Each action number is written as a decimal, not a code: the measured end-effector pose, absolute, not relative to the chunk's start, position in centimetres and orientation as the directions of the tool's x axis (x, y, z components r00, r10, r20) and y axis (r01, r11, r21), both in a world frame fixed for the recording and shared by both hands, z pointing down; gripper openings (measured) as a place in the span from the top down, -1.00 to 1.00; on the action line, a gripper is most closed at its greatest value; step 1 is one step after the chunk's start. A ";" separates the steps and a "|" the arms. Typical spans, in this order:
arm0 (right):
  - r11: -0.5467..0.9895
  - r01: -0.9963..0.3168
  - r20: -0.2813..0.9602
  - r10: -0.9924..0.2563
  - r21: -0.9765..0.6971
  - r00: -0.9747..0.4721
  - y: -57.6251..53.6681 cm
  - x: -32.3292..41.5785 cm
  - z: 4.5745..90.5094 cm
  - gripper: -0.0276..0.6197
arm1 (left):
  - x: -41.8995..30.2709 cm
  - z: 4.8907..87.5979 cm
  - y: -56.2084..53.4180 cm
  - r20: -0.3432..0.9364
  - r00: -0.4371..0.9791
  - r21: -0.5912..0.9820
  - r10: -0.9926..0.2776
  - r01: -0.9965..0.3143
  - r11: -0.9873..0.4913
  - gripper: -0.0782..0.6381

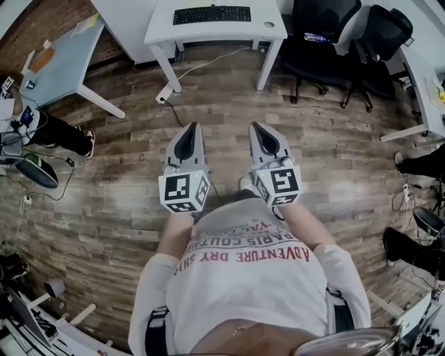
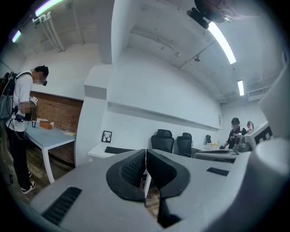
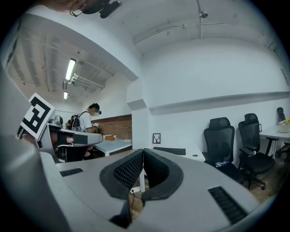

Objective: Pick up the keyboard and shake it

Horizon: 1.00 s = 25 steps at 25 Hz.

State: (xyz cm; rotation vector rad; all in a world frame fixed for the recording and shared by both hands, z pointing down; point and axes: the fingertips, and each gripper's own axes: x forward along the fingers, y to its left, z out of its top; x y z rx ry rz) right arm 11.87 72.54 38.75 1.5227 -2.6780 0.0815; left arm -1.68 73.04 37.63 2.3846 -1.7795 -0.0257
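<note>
Wood floor separates both tools from target. Jaws of left gripper and right gripper stand clenched, empty. Far ahead, keyboard lies on white desk, well apart, long axis left-right, neither gripper clearly nearer.

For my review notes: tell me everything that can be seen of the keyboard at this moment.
The keyboard is a slim black rectangle with rows of dark keys, plastic by its look. It lies flat on the white desk, about mid-desk, its long side parallel to the desk's front edge. Only the desk touches it; the left gripper and the right gripper are well short of it, fingers closed and empty. No cable from it can be made out.
</note>
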 end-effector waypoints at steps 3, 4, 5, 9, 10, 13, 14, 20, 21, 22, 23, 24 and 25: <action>0.540 -0.842 0.082 -0.838 -0.009 -0.539 68.3 13.9 38.4 0.84 | 0.5 37.0 69.1 0.073 0.265 0.152 -0.962 -0.956 -0.251 0.71; 0.549 -0.836 0.085 -0.832 -0.005 -0.548 67.1 14.6 38.4 0.84 | 1.3 36.8 67.9 0.070 0.260 0.156 -0.963 -0.957 -0.246 0.71; 0.558 -0.830 0.088 -0.826 -0.004 -0.556 65.8 15.3 38.4 0.84 | 2.2 36.7 66.7 0.069 0.255 0.157 -0.964 -0.957 -0.242 0.71; 0.581 -0.814 0.099 -0.809 -0.018 -0.579 61.2 17.2 38.9 0.84 | 4.6 36.9 62.7 0.086 0.245 0.146 -0.966 -0.962 -0.231 0.71; 0.582 -0.813 0.101 -0.808 -0.023 -0.581 60.2 17.5 39.0 0.84 | 4.9 37.1 61.8 0.094 0.246 0.142 -0.965 -0.962 -0.232 0.71; 0.575 -0.818 0.107 -0.811 -0.033 -0.575 57.5 17.9 39.6 0.84 | 5.0 37.8 59.3 0.115 0.244 0.139 -0.963 -0.964 -0.227 0.71; 0.567 -0.823 0.110 -0.816 -0.033 -0.567 56.5 17.9 39.8 0.84 | 4.7 38.0 58.4 0.118 0.240 0.141 -0.964 -0.965 -0.223 0.71; 0.538 -0.842 0.126 -0.834 -0.034 -0.538 50.0 17.2 40.7 0.84 | 3.5 39.1 52.0 0.126 0.260 0.157 -0.957 -0.958 -0.239 0.71; 0.535 -0.844 0.125 -0.836 -0.029 -0.534 48.6 16.8 40.7 0.84 | 3.2 39.2 50.7 0.125 0.272 0.156 -0.954 -0.955 -0.252 0.71; 0.530 -0.848 0.122 -0.840 -0.022 -0.529 47.0 16.3 40.7 0.84 | 2.8 39.3 49.2 0.123 0.283 0.151 -0.951 -0.953 -0.264 0.71; 0.523 -0.852 0.119 -0.845 -0.016 -0.521 45.4 15.7 40.6 0.84 | 2.3 39.3 47.6 0.123 0.294 0.146 -0.948 -0.950 -0.275 0.71; 0.515 -0.857 0.117 -0.851 -0.011 -0.512 43.7 15.2 40.5 0.84 | 1.8 39.2 46.0 0.124 0.302 0.143 -0.945 -0.948 -0.285 0.71; 0.505 -0.863 0.116 -0.857 -0.010 -0.503 42.1 14.5 40.3 0.84 | 1.2 39.1 44.5 0.125 0.311 0.144 -0.942 -0.945 -0.293 0.71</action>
